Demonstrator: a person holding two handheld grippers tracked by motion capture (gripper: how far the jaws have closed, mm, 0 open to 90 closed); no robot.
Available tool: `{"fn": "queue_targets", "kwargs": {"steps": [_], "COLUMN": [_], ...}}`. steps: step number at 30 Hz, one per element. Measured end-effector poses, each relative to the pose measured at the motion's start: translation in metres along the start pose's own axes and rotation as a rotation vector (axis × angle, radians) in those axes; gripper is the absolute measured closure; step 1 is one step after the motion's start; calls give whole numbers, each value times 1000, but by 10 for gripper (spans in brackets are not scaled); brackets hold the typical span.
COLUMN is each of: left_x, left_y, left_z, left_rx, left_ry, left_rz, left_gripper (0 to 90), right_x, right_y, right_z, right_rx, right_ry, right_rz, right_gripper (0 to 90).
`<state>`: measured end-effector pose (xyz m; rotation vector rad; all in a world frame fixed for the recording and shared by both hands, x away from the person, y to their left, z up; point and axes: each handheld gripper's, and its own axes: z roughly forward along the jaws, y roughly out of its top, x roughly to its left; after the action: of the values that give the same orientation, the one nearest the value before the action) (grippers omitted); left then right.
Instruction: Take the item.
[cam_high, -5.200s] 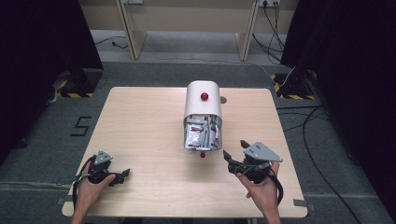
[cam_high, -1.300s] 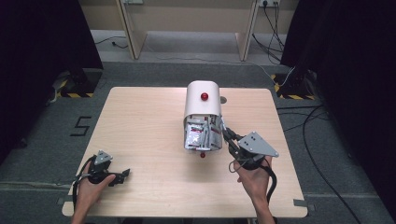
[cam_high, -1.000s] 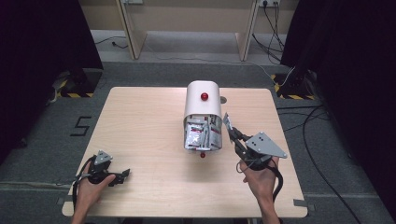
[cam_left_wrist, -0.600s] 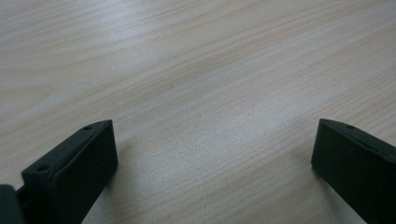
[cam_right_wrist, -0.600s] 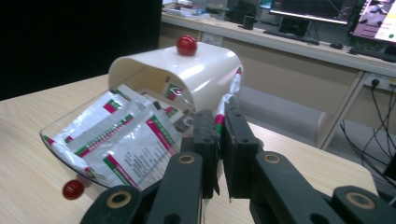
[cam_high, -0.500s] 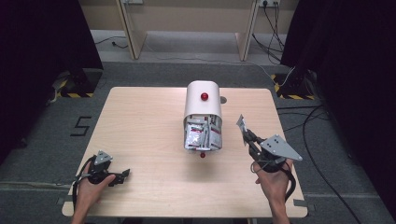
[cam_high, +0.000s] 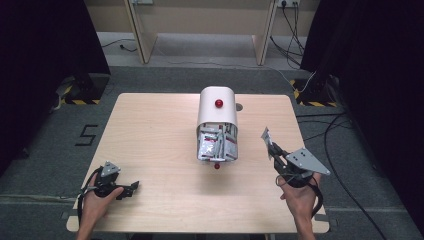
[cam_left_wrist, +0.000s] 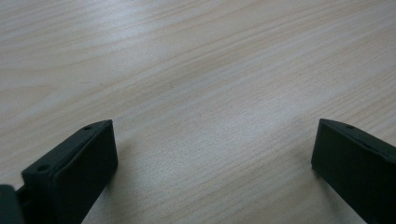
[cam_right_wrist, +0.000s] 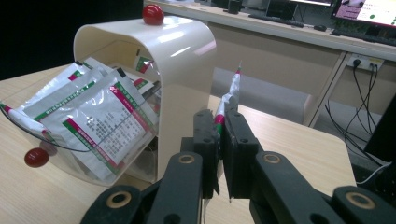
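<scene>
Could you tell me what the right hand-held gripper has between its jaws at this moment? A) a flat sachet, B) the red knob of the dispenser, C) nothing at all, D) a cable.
A: the right hand-held gripper is clamped on a sachet standing upright beside the dispenser.

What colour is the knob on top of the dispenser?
Red knob on the cream dispenser; clearest in the right gripper view.

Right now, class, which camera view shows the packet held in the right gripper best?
The right gripper view: the packet stands edge-on, clamped between the right gripper jaws, its red and green print visible. The high view shows it small, sticking up from that gripper right of the dispenser. The left gripper view faces bare table.
</scene>
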<state>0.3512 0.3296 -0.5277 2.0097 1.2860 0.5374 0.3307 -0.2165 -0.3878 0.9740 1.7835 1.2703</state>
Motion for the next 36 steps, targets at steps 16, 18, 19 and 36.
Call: {"fn": "queue_targets", "kwargs": {"steps": [16,18,19,36], "left_x": [0,0,0,0], "left_y": [0,0,0,0], "left_z": [0,0,0,0], "left_rx": [0,0,0,0], "left_ry": [0,0,0,0], "left_rz": [0,0,0,0], "left_gripper": [0,0,0,0], "right_x": [-7,-8,-8,-11], "right_y": [-19,-21,-22,-35], "right_z": [7,8,8,15], "right_rx": [55,63,66,107], "right_ry": [1,1,-1,-2], "right_rz": [8,9,9,18], "right_gripper": [852,852,852,852]}}
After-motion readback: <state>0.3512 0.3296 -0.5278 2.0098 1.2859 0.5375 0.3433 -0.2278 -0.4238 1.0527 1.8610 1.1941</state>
